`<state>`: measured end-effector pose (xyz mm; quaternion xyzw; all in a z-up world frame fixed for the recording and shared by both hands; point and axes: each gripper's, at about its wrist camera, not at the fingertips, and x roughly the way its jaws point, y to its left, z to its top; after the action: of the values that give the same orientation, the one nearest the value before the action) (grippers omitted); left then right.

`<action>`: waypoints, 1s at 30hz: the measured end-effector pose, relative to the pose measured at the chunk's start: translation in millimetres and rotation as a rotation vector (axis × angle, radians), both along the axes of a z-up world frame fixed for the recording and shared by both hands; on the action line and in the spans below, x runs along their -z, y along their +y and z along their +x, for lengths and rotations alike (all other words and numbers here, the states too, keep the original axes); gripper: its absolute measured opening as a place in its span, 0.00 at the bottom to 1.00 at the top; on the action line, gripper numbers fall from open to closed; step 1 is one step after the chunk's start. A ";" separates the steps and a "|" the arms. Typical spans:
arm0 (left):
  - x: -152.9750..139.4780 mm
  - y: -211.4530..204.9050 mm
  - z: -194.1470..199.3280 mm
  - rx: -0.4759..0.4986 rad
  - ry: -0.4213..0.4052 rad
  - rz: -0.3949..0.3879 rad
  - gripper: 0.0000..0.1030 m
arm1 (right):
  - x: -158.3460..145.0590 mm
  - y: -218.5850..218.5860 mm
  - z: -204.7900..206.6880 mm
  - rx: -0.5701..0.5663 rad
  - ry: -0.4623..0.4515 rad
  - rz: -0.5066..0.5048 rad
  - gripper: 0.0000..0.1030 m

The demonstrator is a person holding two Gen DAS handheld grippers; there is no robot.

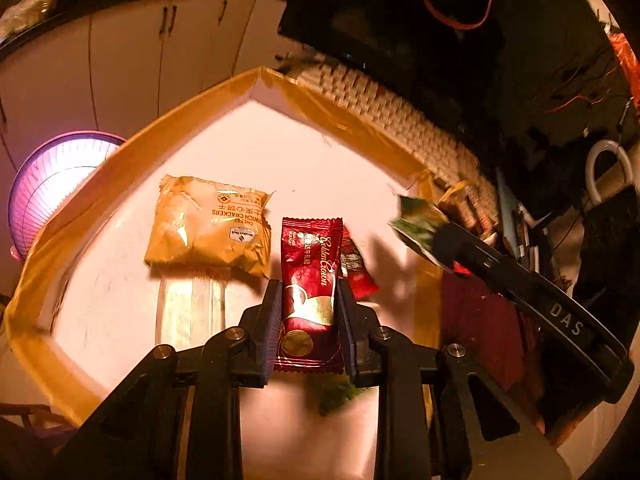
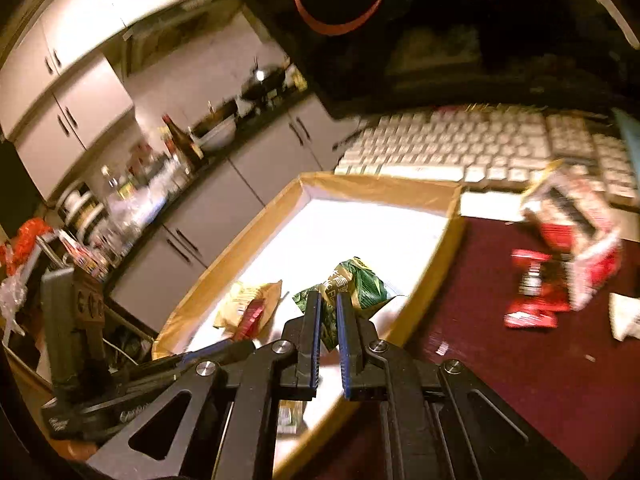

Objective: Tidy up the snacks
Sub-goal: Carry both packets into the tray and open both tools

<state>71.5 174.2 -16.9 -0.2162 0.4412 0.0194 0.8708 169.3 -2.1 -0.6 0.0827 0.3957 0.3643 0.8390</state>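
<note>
A: Snacks in your left view: one gold cracker pack (image 1: 208, 230), two red ones. Your left gripper (image 1: 308, 300) clamps the red wrapper (image 1: 310, 288) over the tray (image 1: 120, 168), its long axis running straight ahead.

B: Right view: your right gripper (image 2: 328, 312) grasps one green packet (image 2: 356, 284) above that tray; red packets (image 2: 560, 256) lie on the maroon cloth (image 2: 500, 360) beside the keyboard (image 2: 460, 148).

**Snacks in and around the tray**

A red nougat bar (image 1: 310, 292) hangs upright over the white, gold-rimmed tray (image 1: 120, 168). At its 10 o'clock a gold cracker packet (image 1: 208, 228) lies flat in the tray. A green packet (image 2: 356, 284) is lifted above the tray's edge. Red-and-white wrappers (image 2: 560, 256) lie at 2 o'clock on the maroon table (image 2: 500, 360).
</note>
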 end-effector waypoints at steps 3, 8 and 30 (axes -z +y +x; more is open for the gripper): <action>7.4 5.6 8.7 0.003 0.040 -0.013 0.23 | 8.5 23.6 10.5 0.009 -0.010 -0.066 0.07; 13.0 14.9 14.3 -0.016 0.056 -0.022 0.23 | 22.3 43.7 17.0 0.017 -0.032 -0.138 0.07; -45.7 -88.3 -39.8 0.113 -0.223 0.087 0.72 | -0.3 -112.0 -28.9 0.069 -0.028 0.030 0.65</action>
<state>31.7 85.9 28.8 -0.1539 0.3516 -0.0346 0.9227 140.5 -114.1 -0.3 0.1037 0.3752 0.3423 0.8552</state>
